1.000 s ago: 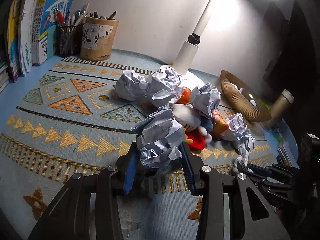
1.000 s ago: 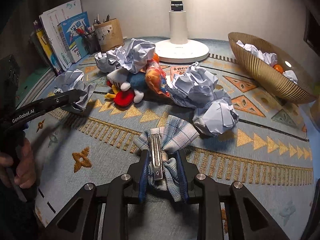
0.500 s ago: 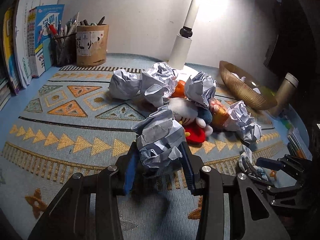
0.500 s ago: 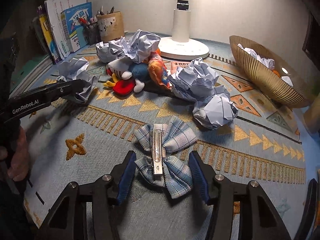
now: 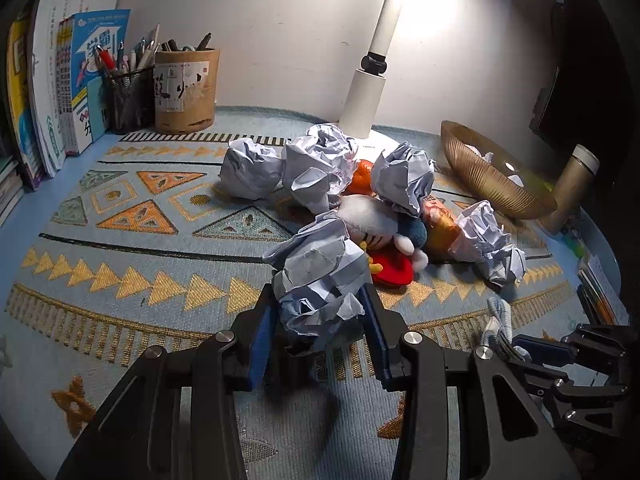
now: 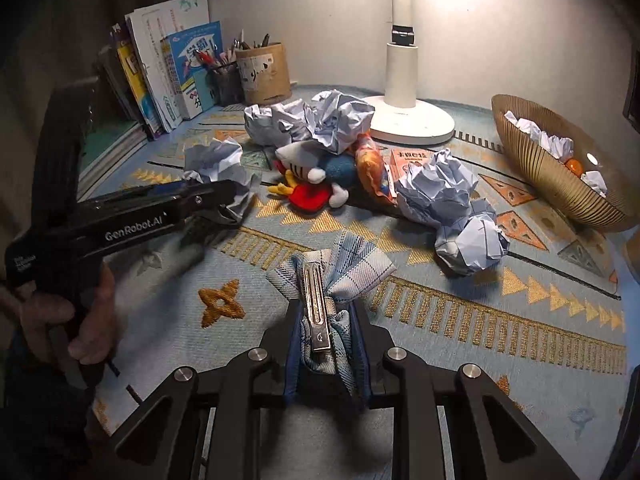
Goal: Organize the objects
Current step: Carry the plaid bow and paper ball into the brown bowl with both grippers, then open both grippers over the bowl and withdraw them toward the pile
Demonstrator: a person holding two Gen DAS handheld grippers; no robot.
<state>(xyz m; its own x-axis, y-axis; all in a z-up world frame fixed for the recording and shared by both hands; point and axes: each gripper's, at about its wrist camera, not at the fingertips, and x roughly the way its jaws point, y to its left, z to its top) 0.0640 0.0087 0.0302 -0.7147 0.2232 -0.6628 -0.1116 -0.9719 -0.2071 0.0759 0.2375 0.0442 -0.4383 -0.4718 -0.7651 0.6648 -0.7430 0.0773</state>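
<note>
Since loose clutter is being sorted, the left tongs [image 5: 320, 344] clamp a crumpled paper ball [image 5: 320, 280], while the right tongs [image 6: 326, 344] pinch the plaid bow clip [image 6: 332, 276], with the basket [image 6: 540, 168] ahead and to their right.

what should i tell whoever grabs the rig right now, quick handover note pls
Left hand-held gripper: shut on a crumpled paper ball, held above the mat.
Right hand-held gripper: shut on a plaid bow hair clip, metal clip side up.
Done: the gold bowl already holds some paper balls and a small orange item.
Left: more paper balls, a plush toy, a snack packet and a small orange box are piled in front of the lamp base. Where the two held items belong is not shown.
</note>
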